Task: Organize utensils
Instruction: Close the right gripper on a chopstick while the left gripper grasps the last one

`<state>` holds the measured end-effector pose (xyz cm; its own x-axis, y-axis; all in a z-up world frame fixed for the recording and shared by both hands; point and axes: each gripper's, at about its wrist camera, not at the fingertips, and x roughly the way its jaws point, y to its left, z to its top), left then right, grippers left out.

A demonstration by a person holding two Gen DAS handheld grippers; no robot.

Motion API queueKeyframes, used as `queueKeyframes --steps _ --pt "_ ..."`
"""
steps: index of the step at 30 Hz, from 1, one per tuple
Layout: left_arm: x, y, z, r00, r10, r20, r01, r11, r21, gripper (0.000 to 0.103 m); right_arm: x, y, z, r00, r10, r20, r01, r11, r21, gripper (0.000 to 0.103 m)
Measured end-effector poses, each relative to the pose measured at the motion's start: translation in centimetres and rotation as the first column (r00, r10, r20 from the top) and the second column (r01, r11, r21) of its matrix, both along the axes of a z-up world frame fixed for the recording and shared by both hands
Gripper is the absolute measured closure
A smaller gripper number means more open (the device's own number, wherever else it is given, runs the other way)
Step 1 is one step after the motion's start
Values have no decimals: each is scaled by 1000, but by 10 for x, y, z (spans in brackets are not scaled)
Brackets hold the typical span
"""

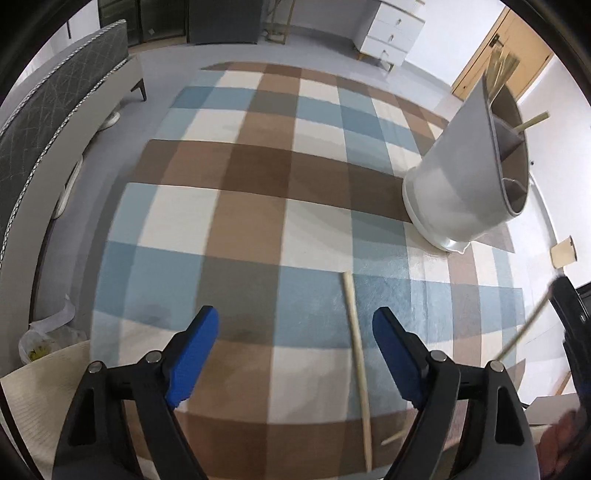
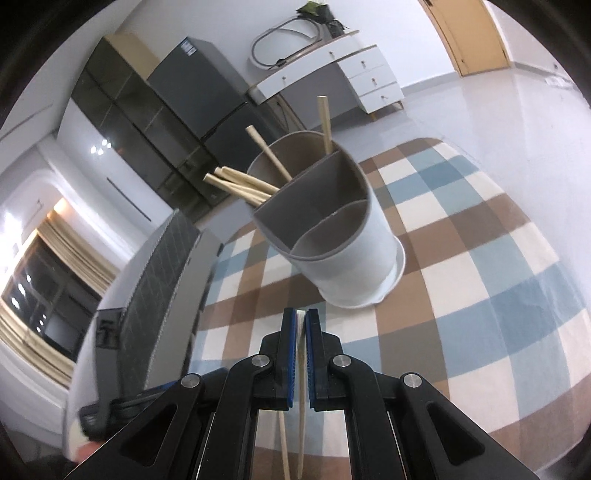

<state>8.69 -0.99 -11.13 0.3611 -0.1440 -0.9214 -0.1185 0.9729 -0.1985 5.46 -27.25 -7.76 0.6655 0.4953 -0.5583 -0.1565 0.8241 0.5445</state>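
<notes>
A pale wooden chopstick (image 1: 356, 350) lies on the checked cloth (image 1: 258, 177). It sits between the fingers of my left gripper (image 1: 295, 315), nearer the right blue pad (image 1: 397, 354). That gripper is open, its pads clear of the stick. A short end of another chopstick (image 1: 393, 437) shows by the right finger. The white divided utensil holder (image 1: 454, 184) stands at the far right, also seen as holder (image 2: 343, 258) with several chopsticks (image 2: 240, 184) in its back compartment. My right gripper (image 2: 301, 317) is shut on a chopstick (image 2: 301, 376), in front of the holder and above the cloth (image 2: 461, 258).
A grey padded bench (image 1: 55, 122) runs along the left of the table. A white drawer cabinet (image 2: 369, 77), dark cabinets with a fridge (image 2: 192, 92) and a wooden door (image 2: 469, 33) stand behind. A plastic bag (image 1: 48, 339) lies on the floor at lower left.
</notes>
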Motion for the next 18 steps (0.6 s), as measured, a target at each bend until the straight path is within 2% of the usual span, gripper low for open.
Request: queueKeyframes --steps 7,11,13,17,18 --pt "28 -24 -20 997 -7 -79 9 1000 23 29 -5 -16 1 1000 -24 7 24 999 42 99" --pt "34 -34 -31 992 -8 -125 14 999 44 49 -5 -23 2 999 -38 3 38 997 71 99" --pt "36 -40 -35 989 -21 -146 29 998 53 64 -3 -26 1 999 -41 0 40 996 84 99" --pt "38 -46 -32 989 -18 -146 28 997 69 75 -1 -29 -2 999 -47 -16 49 994 102 99" --pt "39 -48 -32 989 -11 -150 25 995 92 84 -1 -29 -2 999 -49 -18 51 993 102 99"
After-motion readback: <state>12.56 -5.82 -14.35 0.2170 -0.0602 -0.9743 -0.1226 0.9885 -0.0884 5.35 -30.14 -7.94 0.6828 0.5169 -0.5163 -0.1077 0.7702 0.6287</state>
